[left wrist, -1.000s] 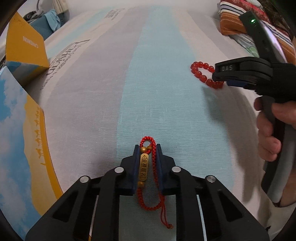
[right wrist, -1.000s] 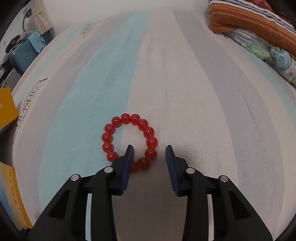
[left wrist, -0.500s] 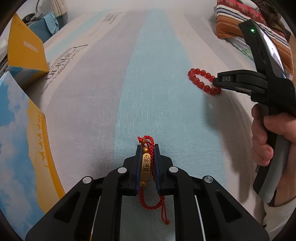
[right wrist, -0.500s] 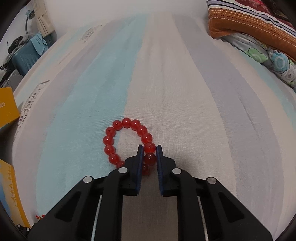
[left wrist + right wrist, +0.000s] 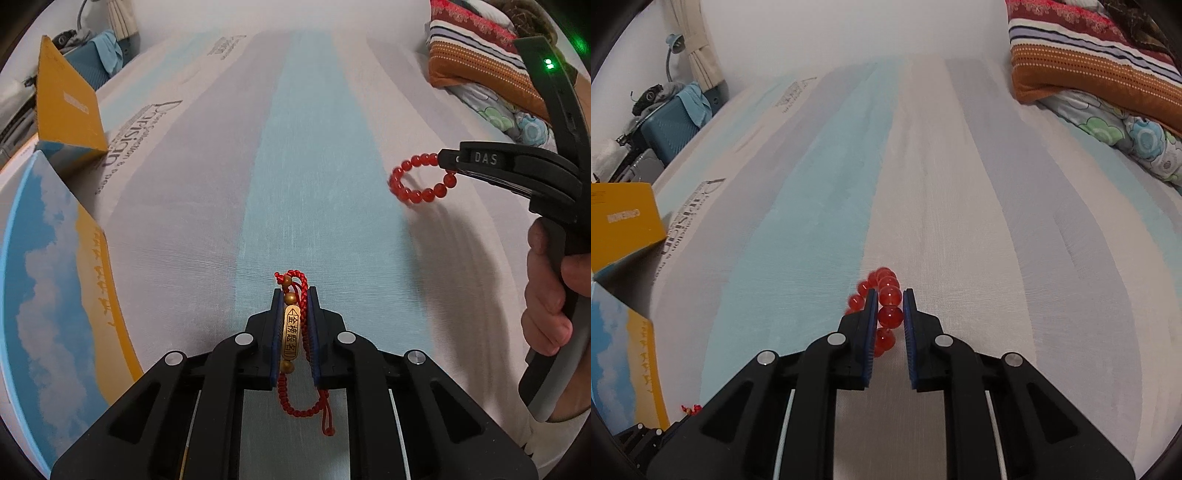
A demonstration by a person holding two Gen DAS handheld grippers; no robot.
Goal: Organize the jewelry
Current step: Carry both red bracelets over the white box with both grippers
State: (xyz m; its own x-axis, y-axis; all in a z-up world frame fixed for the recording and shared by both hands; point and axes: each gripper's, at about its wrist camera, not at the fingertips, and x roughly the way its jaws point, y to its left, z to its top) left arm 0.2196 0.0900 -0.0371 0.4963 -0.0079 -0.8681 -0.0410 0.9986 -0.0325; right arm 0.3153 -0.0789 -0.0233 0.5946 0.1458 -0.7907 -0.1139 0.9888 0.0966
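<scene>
My left gripper (image 5: 293, 295) is shut on a red braided cord bracelet with a gold plate and gold beads (image 5: 293, 334); its loop and tails hang below the pads above the striped bedsheet. My right gripper (image 5: 889, 295) is shut on a red bead bracelet (image 5: 889, 316) and holds it lifted off the sheet. In the left wrist view the right gripper (image 5: 448, 160) is at the right, with the bead bracelet (image 5: 413, 192) hanging from its tip in the air. The left gripper's tip shows at the lower left of the right wrist view (image 5: 689, 409).
A blue-and-yellow box with a sky print (image 5: 48, 295) lies at the left, its yellow lid (image 5: 64, 107) standing open. Folded striped and floral blankets (image 5: 1100, 74) lie at the far right. A teal suitcase (image 5: 670, 125) stands beyond the bed's left edge.
My right gripper closed on the red bead bracelet and lifted it off the sheet. My left gripper tightened on the cord bracelet and raised it slightly.
</scene>
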